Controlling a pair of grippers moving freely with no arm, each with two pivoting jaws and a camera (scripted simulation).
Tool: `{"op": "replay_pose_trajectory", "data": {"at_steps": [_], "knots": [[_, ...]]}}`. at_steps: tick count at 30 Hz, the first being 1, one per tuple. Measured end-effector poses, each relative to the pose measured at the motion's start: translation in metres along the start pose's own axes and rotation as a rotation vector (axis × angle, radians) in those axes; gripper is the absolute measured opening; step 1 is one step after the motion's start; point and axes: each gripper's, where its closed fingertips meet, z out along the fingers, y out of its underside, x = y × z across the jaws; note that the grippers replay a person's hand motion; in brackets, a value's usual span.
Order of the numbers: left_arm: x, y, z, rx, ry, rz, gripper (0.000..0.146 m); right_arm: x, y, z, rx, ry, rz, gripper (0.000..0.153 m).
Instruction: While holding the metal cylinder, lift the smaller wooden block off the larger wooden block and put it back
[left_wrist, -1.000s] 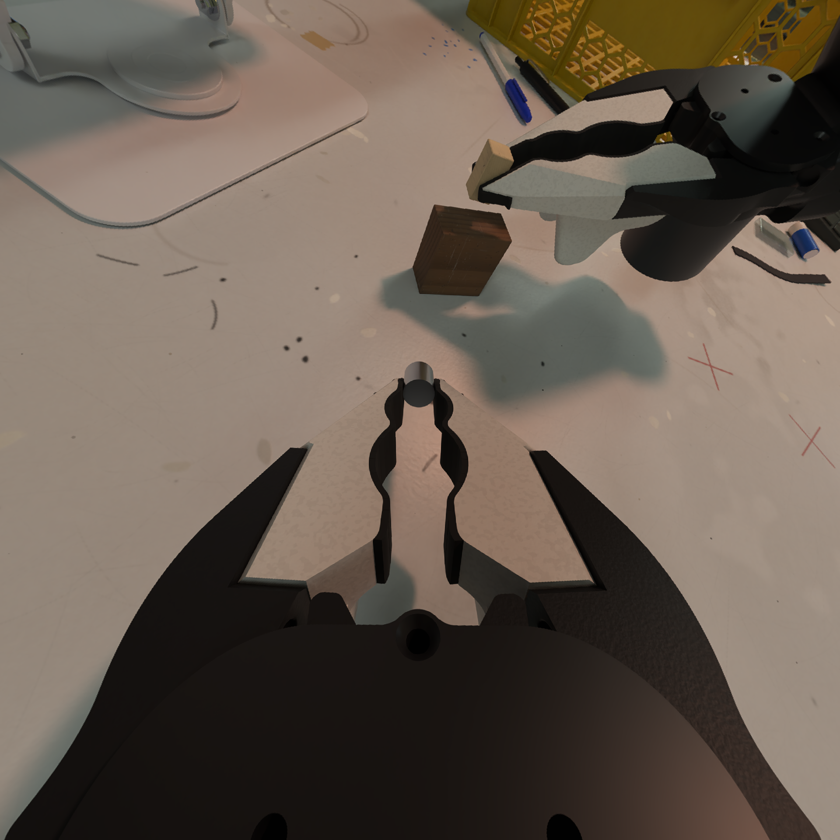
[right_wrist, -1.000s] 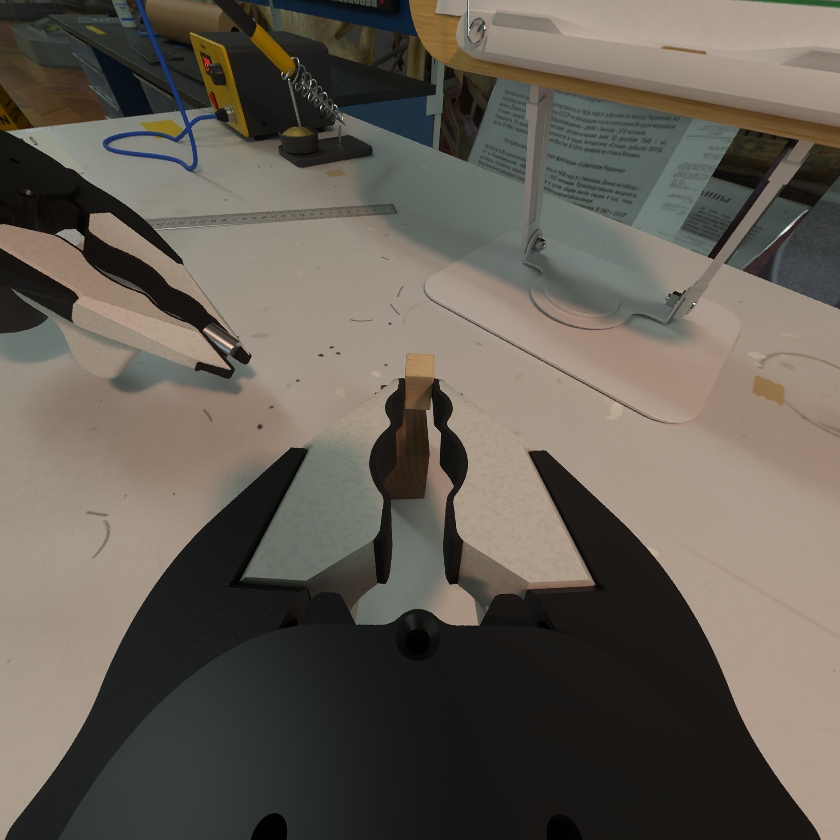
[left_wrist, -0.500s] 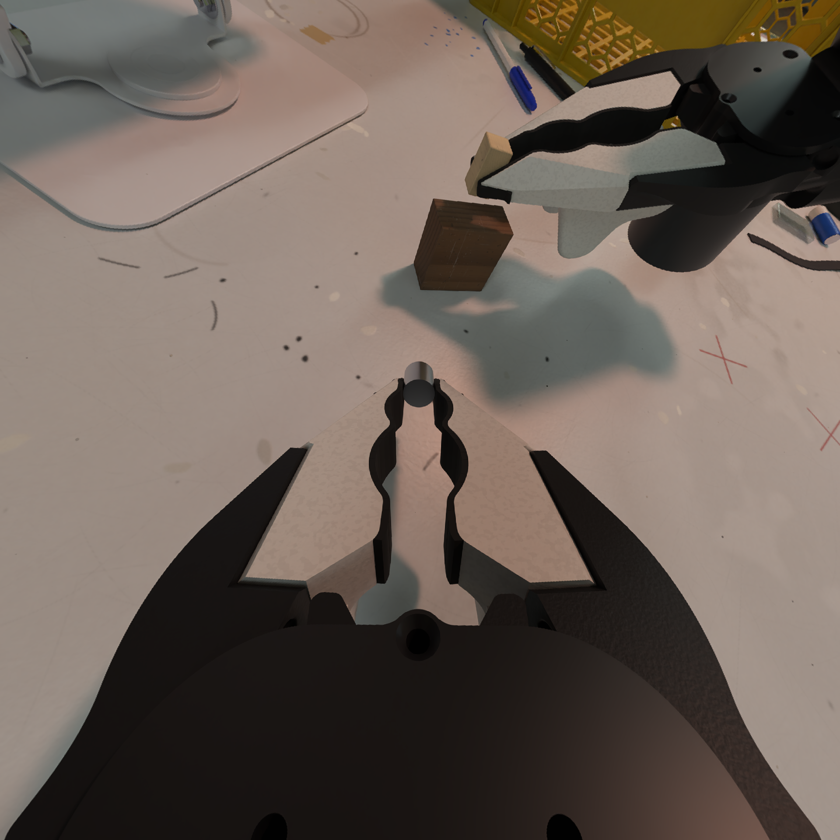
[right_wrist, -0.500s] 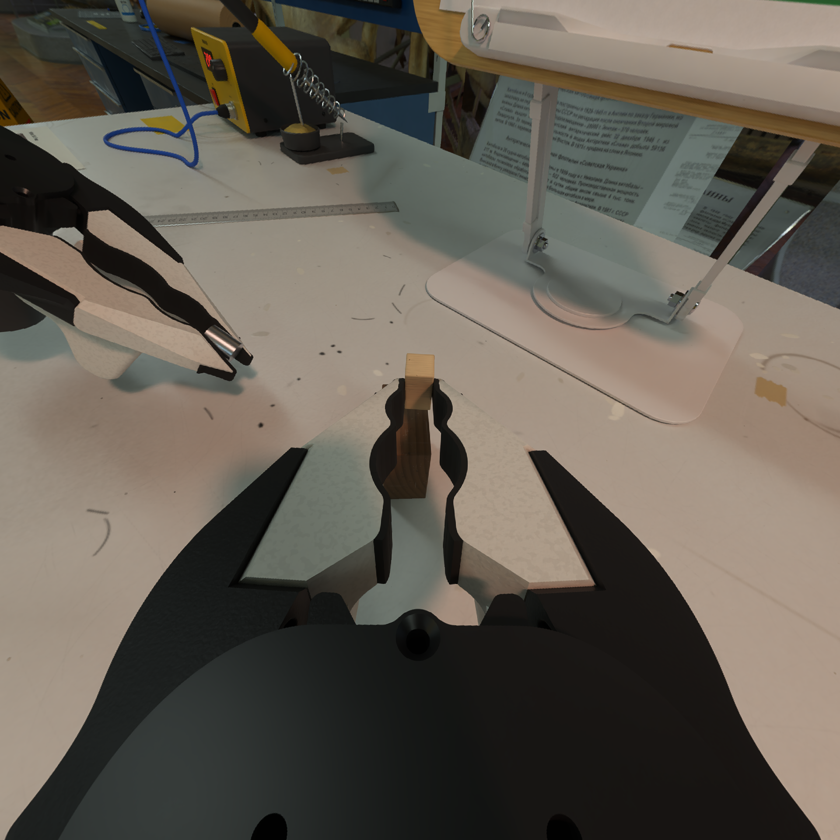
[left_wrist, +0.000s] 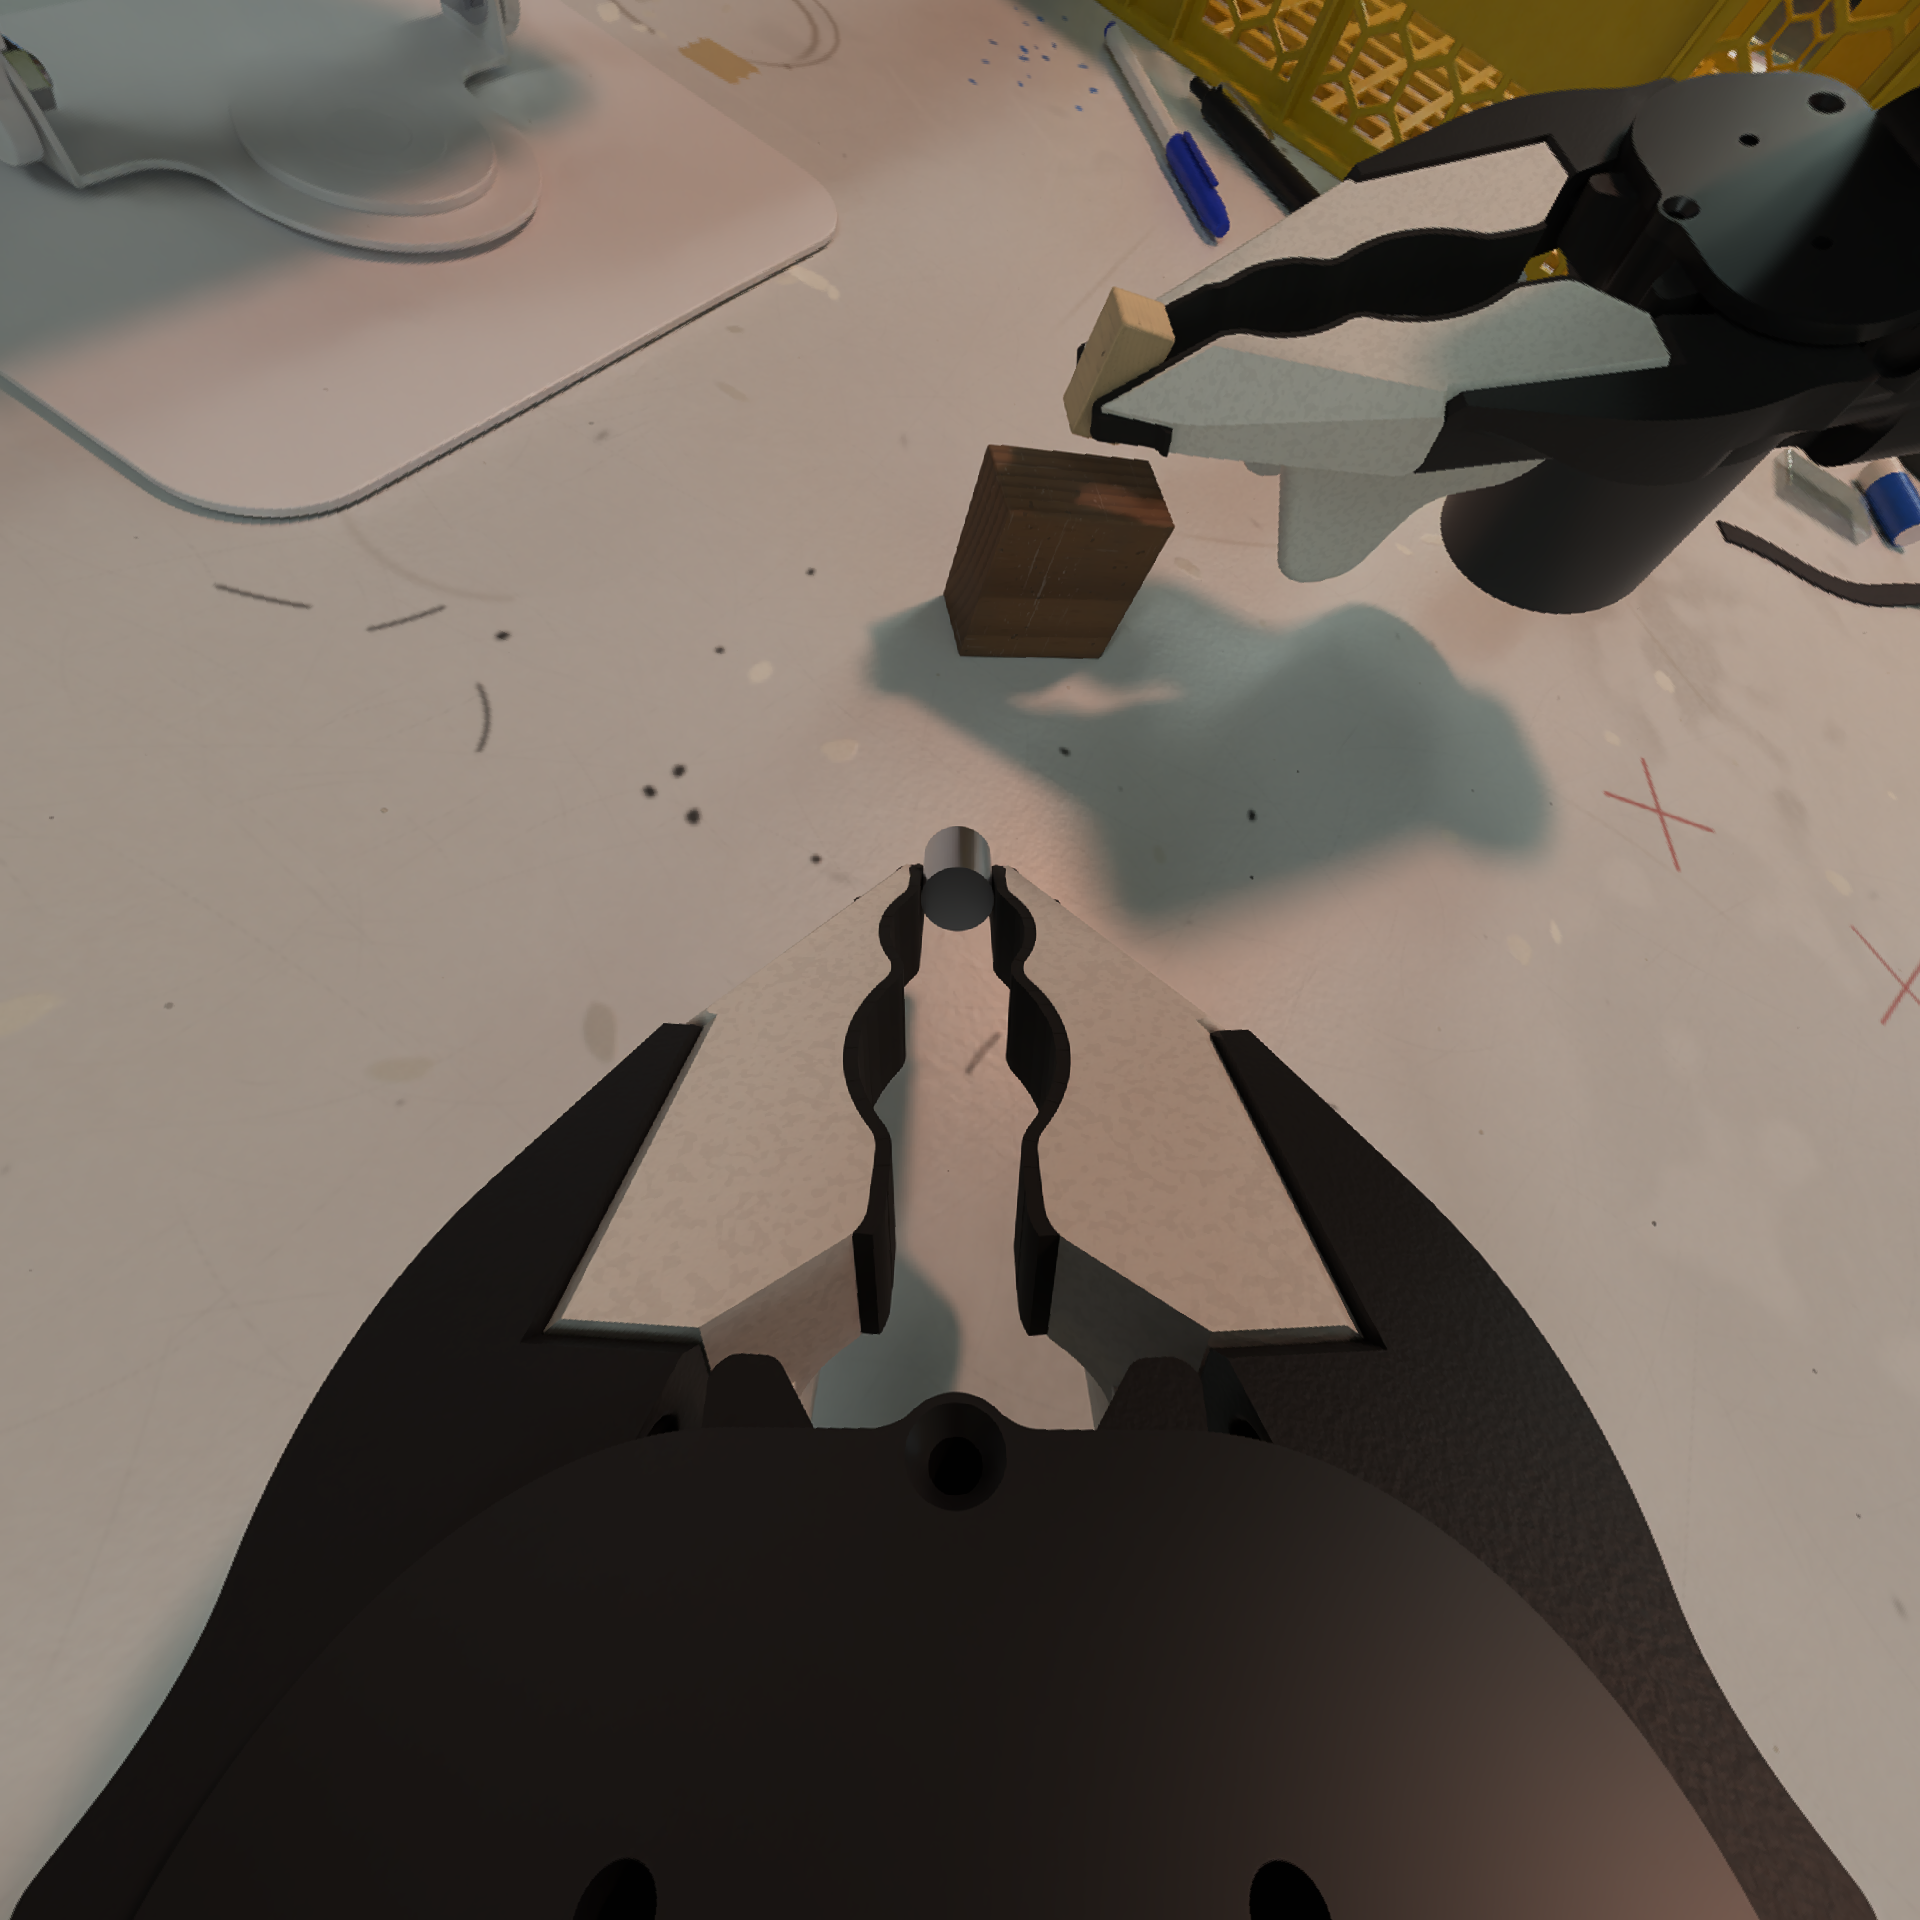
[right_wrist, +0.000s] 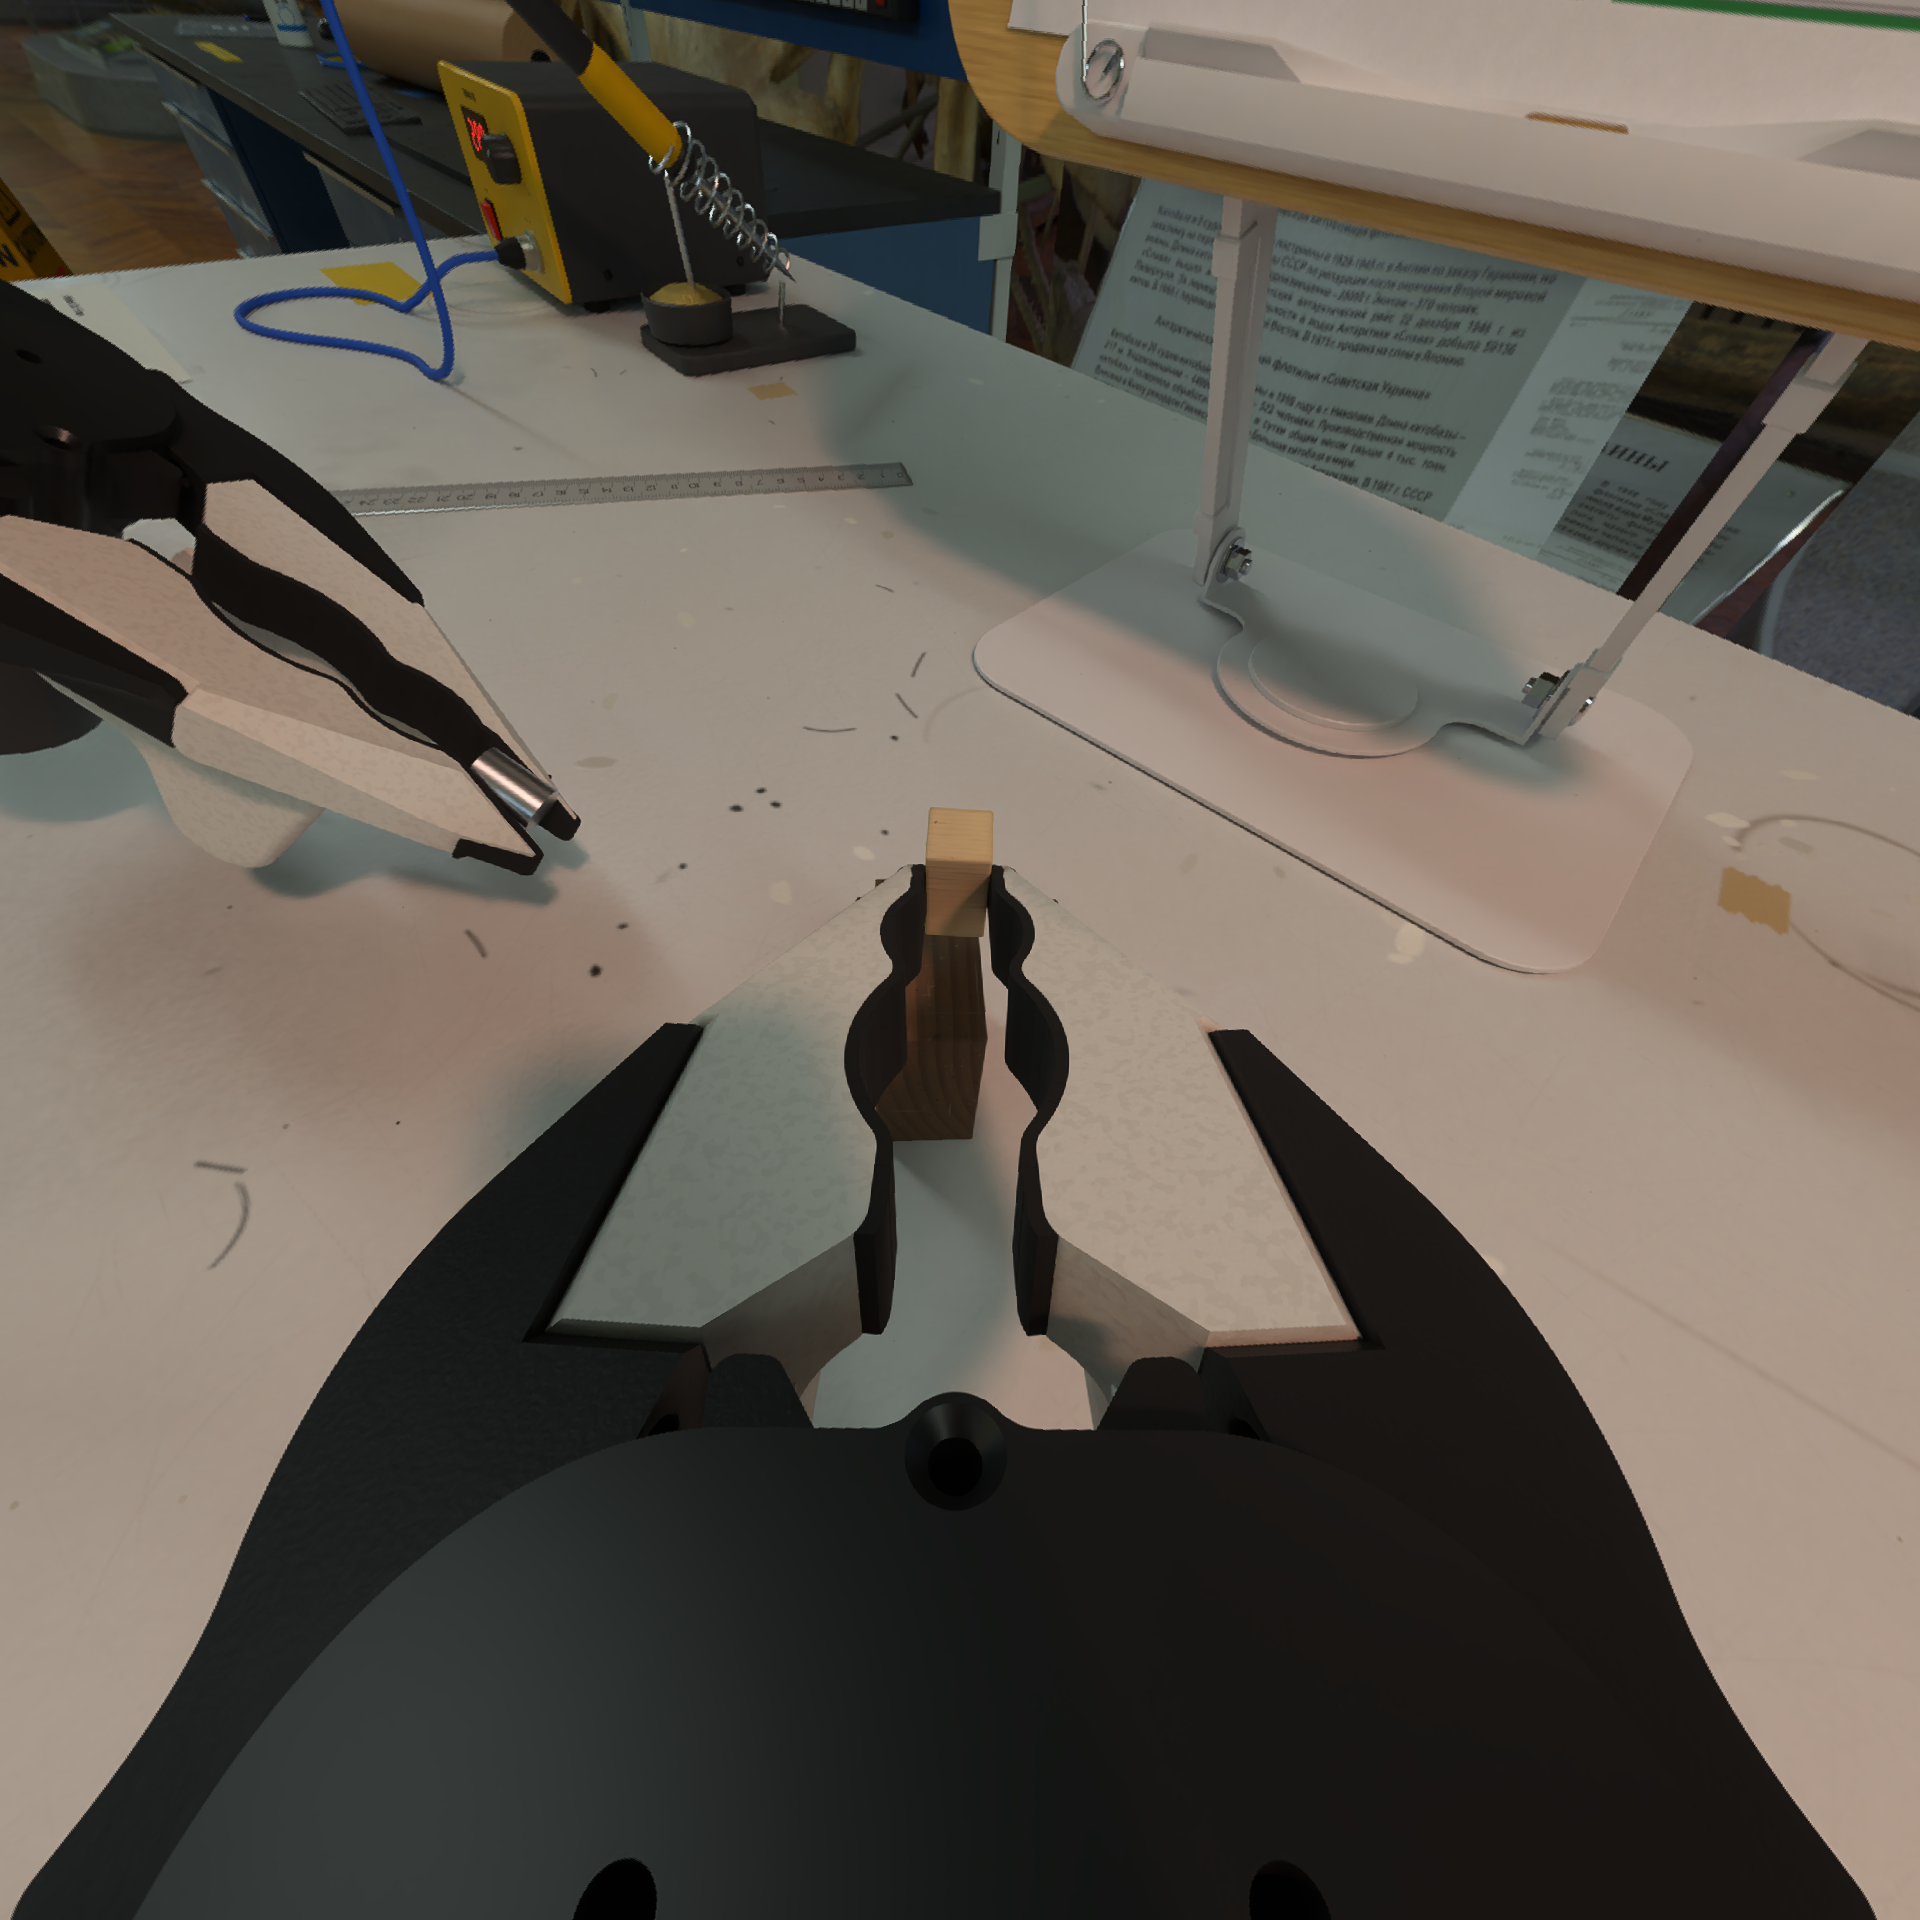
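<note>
Your left tool (left_wrist: 956, 883) is closed on the metal cylinder (left_wrist: 956, 891), pinched at the very fingertips above the table (left_wrist: 312, 935). It is short, smooth and grey with a bright sheen, so it will likely be slippery and dense for its size; hold the squeeze steady.

Your right tool (right_wrist: 956, 883) grips the smaller wooden block (right_wrist: 958, 871) by its two side faces, again right at the tips. That block is pale, square-edged and probably light and stiff, so it should not deform, but so shallow a grip could let it twist.

Beyond and below it the larger wooden block (left_wrist: 1055, 556) stands upright on the table, dark brown with visible grain. The pale block hangs above its upper right edge, apart from it.
</note>
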Motion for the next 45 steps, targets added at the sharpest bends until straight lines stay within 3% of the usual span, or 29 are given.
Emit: {"op": "replay_pose_trajectory", "data": {"at_steps": [45], "knots": [[-0.0002, -0.0006, -0.0006, 0.006, 0.004, -0.005, 0.012, -0.0006, 0.0009, 0.0009, -0.009, 0.005, -0.01, 0.011]]}}
